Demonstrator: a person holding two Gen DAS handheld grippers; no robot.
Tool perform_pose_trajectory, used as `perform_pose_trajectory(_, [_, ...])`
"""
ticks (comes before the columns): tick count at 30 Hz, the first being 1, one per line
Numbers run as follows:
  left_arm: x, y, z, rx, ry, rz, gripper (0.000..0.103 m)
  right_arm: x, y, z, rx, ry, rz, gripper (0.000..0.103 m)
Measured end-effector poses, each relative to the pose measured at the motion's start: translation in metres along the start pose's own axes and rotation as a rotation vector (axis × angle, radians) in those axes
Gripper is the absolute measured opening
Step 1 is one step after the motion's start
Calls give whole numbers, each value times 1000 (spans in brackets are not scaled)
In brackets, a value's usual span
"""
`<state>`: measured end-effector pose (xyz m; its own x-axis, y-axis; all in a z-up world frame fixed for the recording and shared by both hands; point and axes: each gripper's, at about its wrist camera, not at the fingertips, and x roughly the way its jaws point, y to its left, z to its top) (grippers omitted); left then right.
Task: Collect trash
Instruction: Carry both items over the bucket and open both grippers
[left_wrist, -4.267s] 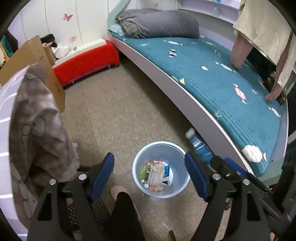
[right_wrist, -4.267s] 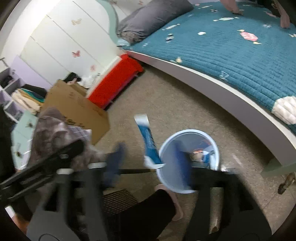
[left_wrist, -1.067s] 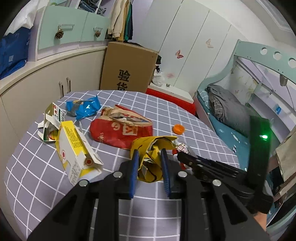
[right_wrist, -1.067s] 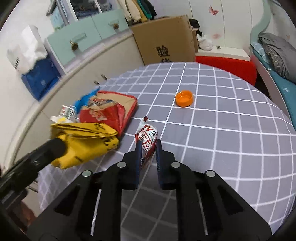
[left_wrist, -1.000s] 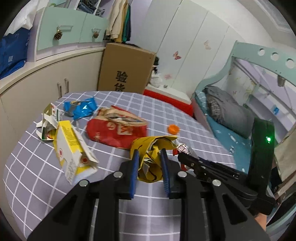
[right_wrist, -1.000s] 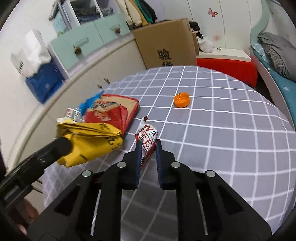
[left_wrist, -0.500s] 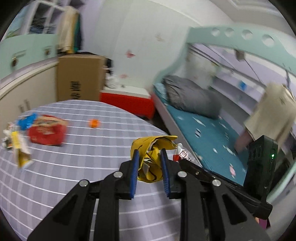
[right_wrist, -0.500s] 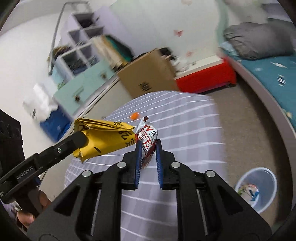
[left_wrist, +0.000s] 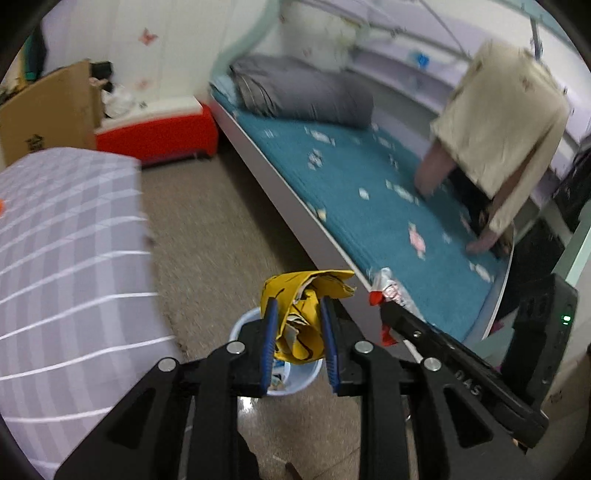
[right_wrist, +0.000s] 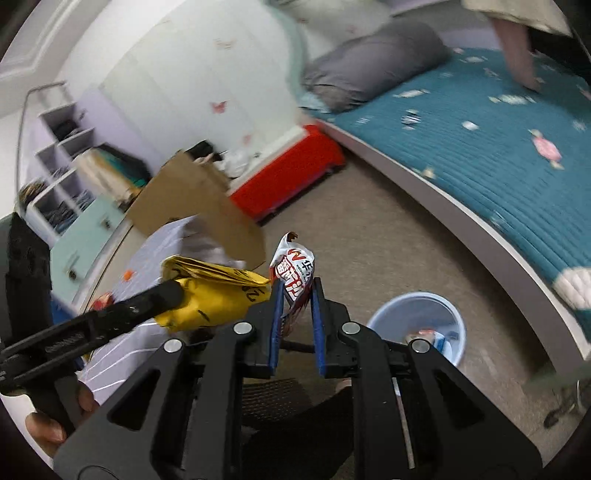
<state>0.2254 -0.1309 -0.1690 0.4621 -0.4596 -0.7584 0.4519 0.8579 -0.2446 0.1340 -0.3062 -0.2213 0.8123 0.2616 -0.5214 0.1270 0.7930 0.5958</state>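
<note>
My left gripper (left_wrist: 298, 310) is shut on a crumpled yellow wrapper (left_wrist: 303, 295), carried in the air over the pale blue trash bin (left_wrist: 295, 380) on the floor; the bin is partly hidden behind the fingers. My right gripper (right_wrist: 298, 291) is shut on a small red and white snack wrapper (right_wrist: 293, 269), which also shows at the right gripper's tip as the red and white wrapper (left_wrist: 388, 290) in the left wrist view. The yellow wrapper (right_wrist: 210, 295) hangs to its left. The trash bin (right_wrist: 417, 325) with some litter inside stands lower right on the floor.
The round table with a grey checked cloth (left_wrist: 66, 266) is at the left. A bed with a teal quilt (left_wrist: 369, 192) runs along the right, a person (left_wrist: 498, 125) leaning on it. A red bench (right_wrist: 288, 170) and a cardboard box (right_wrist: 192, 199) stand by the wall.
Both grippers have swung away from the table toward the bed and sunk, each still holding its wrapper. The trash bin now lies just below them.
</note>
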Motion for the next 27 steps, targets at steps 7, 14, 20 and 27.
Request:
perform_pose_trajectory(7, [81, -19, 6, 34, 94, 3, 45, 12, -49, -4, 57, -9, -108, 15])
perform_pose_trajectory(14, [123, 8, 1, -100, 203, 29, 79, 31, -75, -13, 96, 44, -132, 15])
perform_pose_trajectory(20, [125, 11, -7, -63, 216, 101, 79, 43, -74, -19, 97, 71, -118, 15])
perform_pose_trajectory(27, [114, 12, -2, -48, 179, 150, 79, 47, -66, -17, 87, 69, -110, 15])
